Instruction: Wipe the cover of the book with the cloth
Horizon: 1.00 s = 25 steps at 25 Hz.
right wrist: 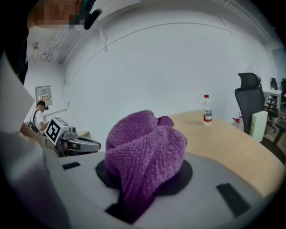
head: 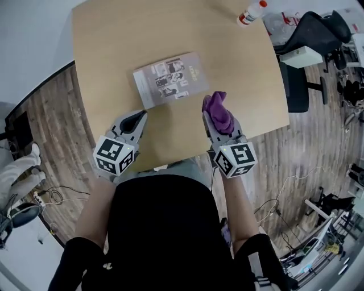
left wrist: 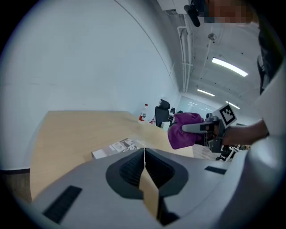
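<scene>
Purple cloth [head: 218, 108]: bunching in right gripper [head: 220, 122], jaws clamping it, just right of book, readying to wipe.
Book [head: 170, 78]: lying flat, cover up, on wooden table [head: 114, 45].
Left gripper [head: 139, 118]: jaws together, empty, hovering near book's corner, probably for steadying it.

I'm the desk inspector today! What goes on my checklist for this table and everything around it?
Surface: light wooden table, no spills seen.
Job's things: book lies flat mid-table; purple cloth bunched up near its corner.
Clutter: bottle at the far corner.
Grippers: left gripper shut, empty; right gripper shut on the cloth.
Cables: loose cables on the floor, both sides.
Surroundings: office chair beside the table, wooden floor.
</scene>
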Each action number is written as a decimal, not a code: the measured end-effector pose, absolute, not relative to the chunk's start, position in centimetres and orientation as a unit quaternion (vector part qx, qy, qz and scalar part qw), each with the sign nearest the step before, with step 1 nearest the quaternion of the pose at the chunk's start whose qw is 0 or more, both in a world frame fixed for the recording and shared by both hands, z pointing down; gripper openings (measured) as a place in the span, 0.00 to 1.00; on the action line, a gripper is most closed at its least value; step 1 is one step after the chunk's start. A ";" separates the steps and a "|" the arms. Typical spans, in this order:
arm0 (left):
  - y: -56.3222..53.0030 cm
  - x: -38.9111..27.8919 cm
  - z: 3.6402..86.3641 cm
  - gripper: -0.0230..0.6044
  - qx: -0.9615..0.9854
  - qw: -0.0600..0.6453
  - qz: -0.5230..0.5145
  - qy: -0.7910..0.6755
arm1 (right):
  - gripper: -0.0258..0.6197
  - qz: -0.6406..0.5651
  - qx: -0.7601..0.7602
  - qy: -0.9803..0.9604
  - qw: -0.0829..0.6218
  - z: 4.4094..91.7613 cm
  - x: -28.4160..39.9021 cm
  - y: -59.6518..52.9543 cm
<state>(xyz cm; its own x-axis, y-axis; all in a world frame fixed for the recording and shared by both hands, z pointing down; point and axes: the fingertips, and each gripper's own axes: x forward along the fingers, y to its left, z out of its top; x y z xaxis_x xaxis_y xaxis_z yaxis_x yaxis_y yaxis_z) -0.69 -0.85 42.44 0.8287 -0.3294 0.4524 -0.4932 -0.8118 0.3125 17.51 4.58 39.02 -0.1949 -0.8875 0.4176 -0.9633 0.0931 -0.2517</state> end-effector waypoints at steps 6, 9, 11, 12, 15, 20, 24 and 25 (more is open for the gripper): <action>-3.3 0.8 46.5 0.07 0.904 0.240 0.220 -0.277 | 0.24 0.244 0.582 -0.762 0.143 43.7 20.4 0.0; -4.1 1.0 48.4 0.07 0.889 0.253 0.231 -0.304 | 0.25 0.247 0.553 -0.775 0.184 46.6 20.8 -1.8; -4.2 0.8 49.4 0.07 0.879 0.260 0.238 -0.321 | 0.25 0.247 0.531 -0.781 0.217 48.5 20.8 -2.4; -4.3 0.7 50.0 0.07 0.875 0.263 0.243 -0.328 | 0.25 0.246 0.522 -0.783 0.232 49.3 20.8 -2.6; -4.8 0.5 51.8 0.07 0.863 0.270 0.259 -0.340 | 0.26 0.242 0.506 -0.783 0.268 51.5 21.0 -3.6; -4.5 0.3 54.0 0.07 0.849 0.279 0.277 -0.353 | 0.34 0.257 0.476 -0.788 0.295 54.2 20.8 -4.2; -4.2 0.1 55.4 0.07 0.842 0.284 0.292 -0.355 | 0.42 0.270 0.453 -0.796 0.298 54.8 20.3 -4.1; -4.2 0.1 55.6 0.07 0.840 0.286 0.293 -0.357 | 0.44 0.269 0.451 -0.799 0.294 54.6 20.2 -4.0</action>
